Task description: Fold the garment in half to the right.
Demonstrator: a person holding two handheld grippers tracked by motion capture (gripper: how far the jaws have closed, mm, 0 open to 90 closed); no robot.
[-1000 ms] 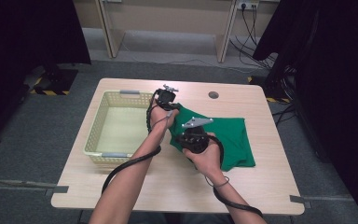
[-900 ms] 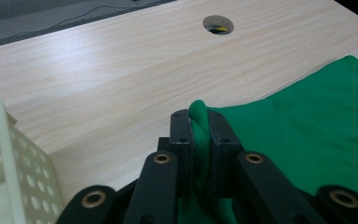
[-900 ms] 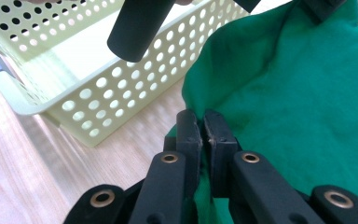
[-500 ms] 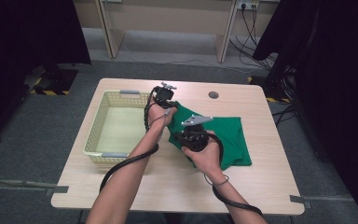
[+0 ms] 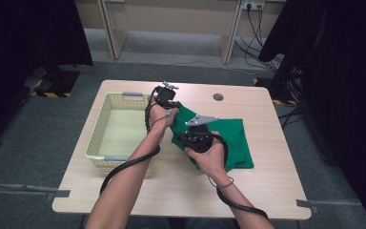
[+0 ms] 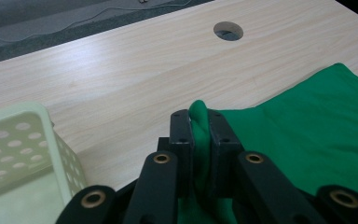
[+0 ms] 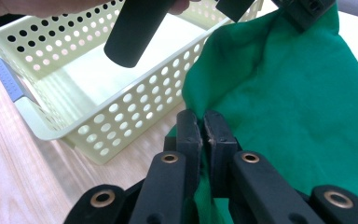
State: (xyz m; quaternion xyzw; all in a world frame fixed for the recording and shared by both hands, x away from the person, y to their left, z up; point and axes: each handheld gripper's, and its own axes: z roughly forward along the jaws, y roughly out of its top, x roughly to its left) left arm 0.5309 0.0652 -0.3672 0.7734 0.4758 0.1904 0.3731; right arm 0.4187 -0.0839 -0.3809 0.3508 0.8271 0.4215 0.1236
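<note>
Wooden table (image 5: pixel 267 181), both jaws clamped on green cloth (image 5: pixel 233 138), left gripper view adds cable hole (image 6: pixel 228 31)

green cloth, cream basket, pale wood bench

i see a plain, solid green cloth (image 5: pixel 219 138), a pale yellow basket (image 5: pixel 106 125) dotted with round holes and grey-blue handles, a light wood-grain bench (image 5: pixel 267 181), and matt black jaws with brass-coloured rivets on my left hand-held gripper (image 6: pixel 199 135) and right hand-held gripper (image 7: pixel 201 135).

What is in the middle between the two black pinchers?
Green cloth. In the high view it stretches from the left gripper to the right gripper, and both gripper views show each one pinching a fold of it.
</note>
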